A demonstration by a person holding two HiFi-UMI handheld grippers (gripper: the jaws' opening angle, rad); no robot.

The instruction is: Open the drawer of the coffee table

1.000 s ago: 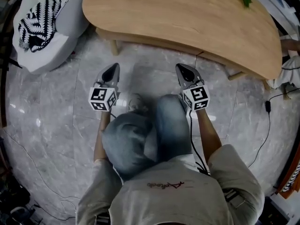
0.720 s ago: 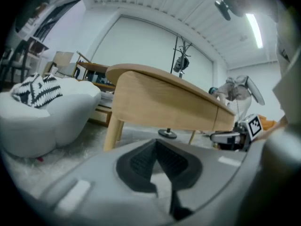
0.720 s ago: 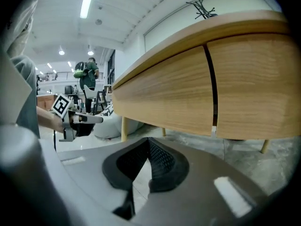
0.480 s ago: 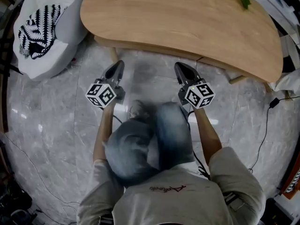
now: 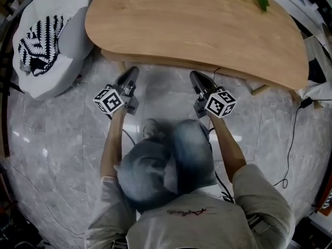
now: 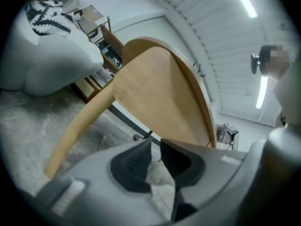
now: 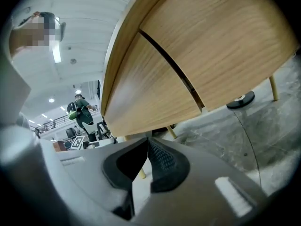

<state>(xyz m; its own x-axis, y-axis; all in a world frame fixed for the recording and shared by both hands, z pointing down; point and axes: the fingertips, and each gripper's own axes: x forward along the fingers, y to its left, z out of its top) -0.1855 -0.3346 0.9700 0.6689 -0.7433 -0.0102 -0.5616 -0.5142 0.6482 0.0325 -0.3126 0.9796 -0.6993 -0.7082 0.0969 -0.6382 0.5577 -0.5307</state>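
Both grippers have come forward toward the table since the earlier frame and have rolled, so their cubes show new faces. Nearest me, the left gripper (image 5: 132,72) has just been opening. Its fingers stand a little apart with nothing between them, and only the floor (image 5: 62,139) and a leg (image 6: 75,131) lie beyond. The right gripper (image 5: 194,77) is empty, its fingers pressed together. Just ahead of it is the table (image 5: 197,30). Under the top sits the drawer (image 7: 155,91), still shut, with a dark seam (image 7: 169,65) beside its front. I see no handle.

That is my worry. With no pull to catch, pressed-together fingers can only slide along the wood, and if I hook the seam I may scrape the front or slip off. My left hand is lined up nearer the leg than any front, so pushing on could knock it. On this smooth floor, I judge a hard tug may drag the whole table rather than free the drawer. The beanbag (image 5: 46,35) at far left is well clear.
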